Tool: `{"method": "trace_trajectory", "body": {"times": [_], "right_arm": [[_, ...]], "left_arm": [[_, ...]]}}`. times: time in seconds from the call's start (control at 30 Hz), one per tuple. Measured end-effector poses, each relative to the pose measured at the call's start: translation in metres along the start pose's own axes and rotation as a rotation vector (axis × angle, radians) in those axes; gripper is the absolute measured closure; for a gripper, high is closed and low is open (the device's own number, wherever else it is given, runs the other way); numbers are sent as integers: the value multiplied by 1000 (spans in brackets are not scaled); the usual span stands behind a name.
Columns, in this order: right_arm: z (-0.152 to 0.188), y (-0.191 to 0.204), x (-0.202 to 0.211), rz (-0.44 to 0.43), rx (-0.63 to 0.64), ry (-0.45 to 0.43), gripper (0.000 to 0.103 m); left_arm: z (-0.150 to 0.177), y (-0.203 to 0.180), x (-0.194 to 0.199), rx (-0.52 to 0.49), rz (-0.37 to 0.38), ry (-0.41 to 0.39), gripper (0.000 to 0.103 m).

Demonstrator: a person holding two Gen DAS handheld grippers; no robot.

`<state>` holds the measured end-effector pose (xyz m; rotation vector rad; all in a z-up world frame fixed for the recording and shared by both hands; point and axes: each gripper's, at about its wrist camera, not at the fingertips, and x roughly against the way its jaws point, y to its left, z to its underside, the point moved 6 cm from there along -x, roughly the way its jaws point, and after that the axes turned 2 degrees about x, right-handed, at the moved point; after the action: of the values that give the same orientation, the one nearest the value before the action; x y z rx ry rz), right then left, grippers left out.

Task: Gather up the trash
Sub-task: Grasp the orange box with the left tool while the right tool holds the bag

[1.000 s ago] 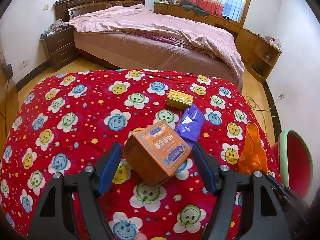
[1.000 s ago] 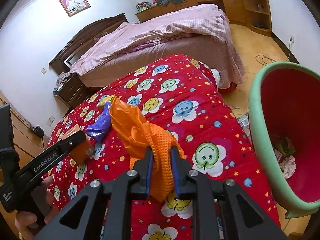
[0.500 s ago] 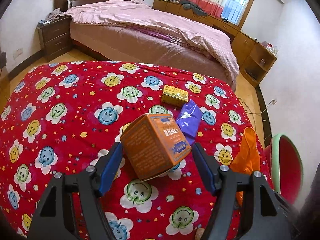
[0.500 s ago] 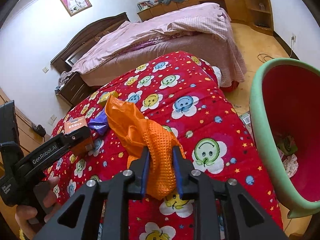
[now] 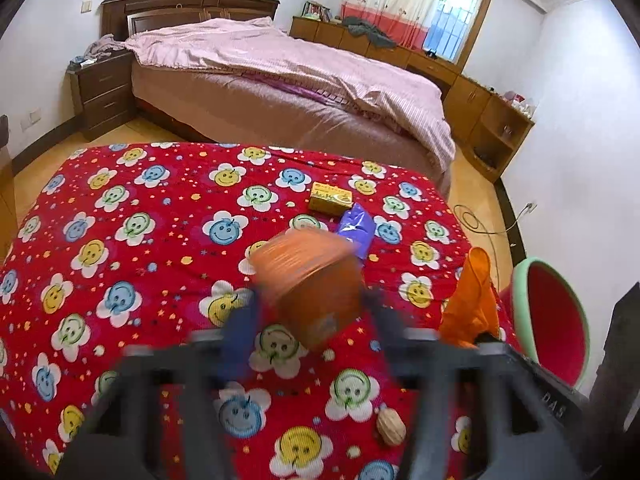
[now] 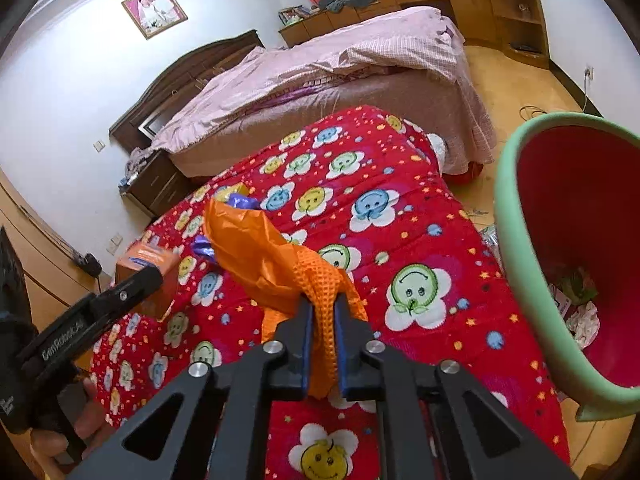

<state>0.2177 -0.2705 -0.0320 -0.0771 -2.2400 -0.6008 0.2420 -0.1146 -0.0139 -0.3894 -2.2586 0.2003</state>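
Left gripper (image 5: 310, 312): blurred in its own view; jaws have just been closing, and the blue-padded fingers (image 5: 240, 332) now press both flanks of the orange carton (image 5: 312, 280), a squat cardboard box with printed faces. Whether the carton is clear of the cloth cannot be told.

Right gripper (image 6: 323, 322): jaws pressed together, pinching a fold of the orange waffle-weave cloth (image 6: 324, 300); bunched with it, a glossy crinkled orange plastic bag (image 6: 248, 248) rises ahead of the fingertips.

Worktop (image 5: 120, 240): covered in a soft red blanket printed with smiling flowers. Its far edge rounds off well ahead of both grippers; its right edge drops to the floor just beyond the right gripper.

Beyond the left gripper: purple plastic wrapper (image 5: 356, 228), crumpled and shiny, just past the carton; small yellow box (image 5: 331, 199), flat and rectangular, just behind the wrapper. Near the left gripper's right finger, close to the camera: a walnut (image 5: 390, 426), wrinkled and tan.

Right of the right gripper: trash bin (image 6: 516, 240), red plastic with a pale green rim, standing on the floor beside the worktop, paper scraps at its bottom.

Open room: a strip of yellow wood floor (image 5: 476, 184) between the worktop and the pink-quilted bed (image 5: 280, 64).
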Motion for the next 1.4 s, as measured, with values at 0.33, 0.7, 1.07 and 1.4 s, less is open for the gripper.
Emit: {"method": "trace_trajectory", "body": {"times": [0.33,0.7,1.07,1.4], "right_arm": [[2,-4,43,-14,-25,-66,93],[5,-14,59,-14,-47,-79,92],[4,-19,55,-11,-58,-65,92],[5,-21,50,-7,-69,-56,92]], "left_arm": [[15,9,0,45,-8,70,71],[2,-3,0,-79,-75,39,34],[-9,-10,-28,-192,-53,87,31],[8,-22,-39,-174,52,178,31]]}}
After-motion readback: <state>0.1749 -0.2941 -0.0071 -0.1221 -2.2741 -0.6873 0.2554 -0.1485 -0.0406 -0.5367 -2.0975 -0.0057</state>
